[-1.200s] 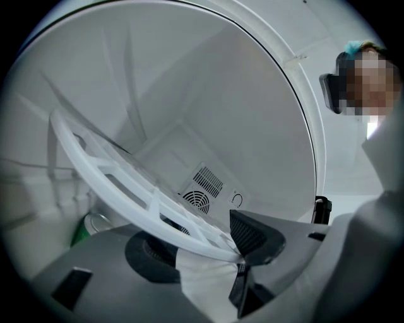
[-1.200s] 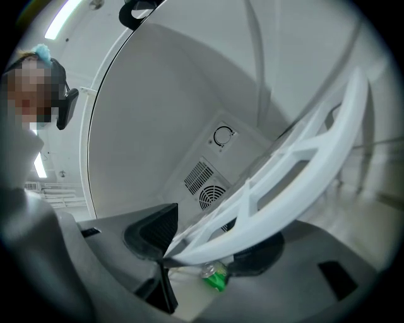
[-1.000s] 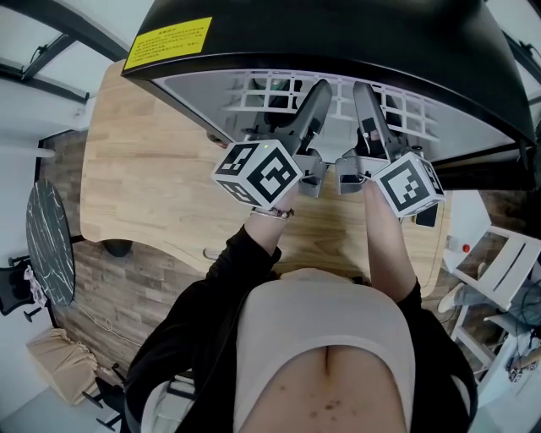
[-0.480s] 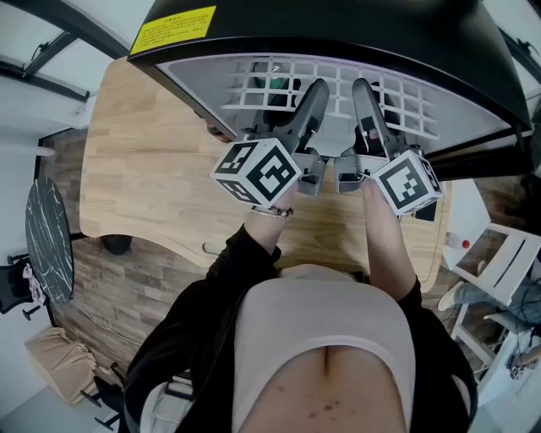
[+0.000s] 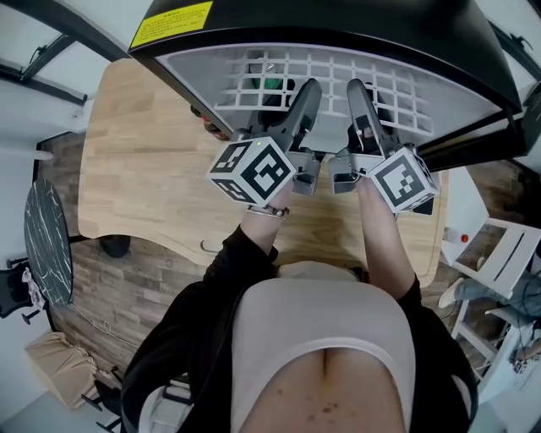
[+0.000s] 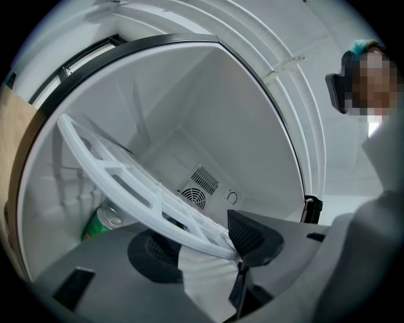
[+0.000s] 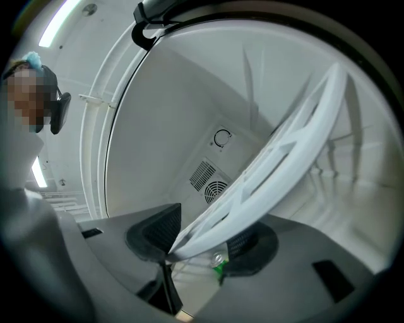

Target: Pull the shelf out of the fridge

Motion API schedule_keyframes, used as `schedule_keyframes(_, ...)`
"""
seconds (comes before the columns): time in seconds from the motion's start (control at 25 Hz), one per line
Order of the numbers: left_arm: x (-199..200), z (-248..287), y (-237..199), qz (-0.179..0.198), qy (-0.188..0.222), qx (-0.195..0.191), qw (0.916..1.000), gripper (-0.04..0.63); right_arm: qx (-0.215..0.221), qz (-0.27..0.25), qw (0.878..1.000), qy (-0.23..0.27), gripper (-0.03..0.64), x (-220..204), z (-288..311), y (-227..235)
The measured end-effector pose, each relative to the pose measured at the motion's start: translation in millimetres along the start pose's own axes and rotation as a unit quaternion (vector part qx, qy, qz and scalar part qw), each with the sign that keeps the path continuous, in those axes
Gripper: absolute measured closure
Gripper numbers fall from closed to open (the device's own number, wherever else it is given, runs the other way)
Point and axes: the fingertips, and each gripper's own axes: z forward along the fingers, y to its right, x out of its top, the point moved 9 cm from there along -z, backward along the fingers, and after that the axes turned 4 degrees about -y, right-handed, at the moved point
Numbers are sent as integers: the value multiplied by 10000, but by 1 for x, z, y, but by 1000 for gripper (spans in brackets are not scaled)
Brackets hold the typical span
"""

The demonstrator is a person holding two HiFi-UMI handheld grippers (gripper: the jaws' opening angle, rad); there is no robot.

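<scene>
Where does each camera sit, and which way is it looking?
Head view: on the person's head, looking steeply down at chest, arms, left claw, right claw, fridge.
Left gripper view: on the left claw, looking into the fridge along its jaws gripping the shelf.
Right gripper view: on the right claw, likewise.
Shared: gripper views both show shelf, back vent; both claws' jaws have just been closing.
</scene>
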Motion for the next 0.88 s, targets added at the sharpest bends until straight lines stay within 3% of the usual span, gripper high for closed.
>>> schedule_keyframes(0.88,-5,-24,6,-127,-1,-210,9997,382,26,201,9997,158,420,-9,-22,-13)
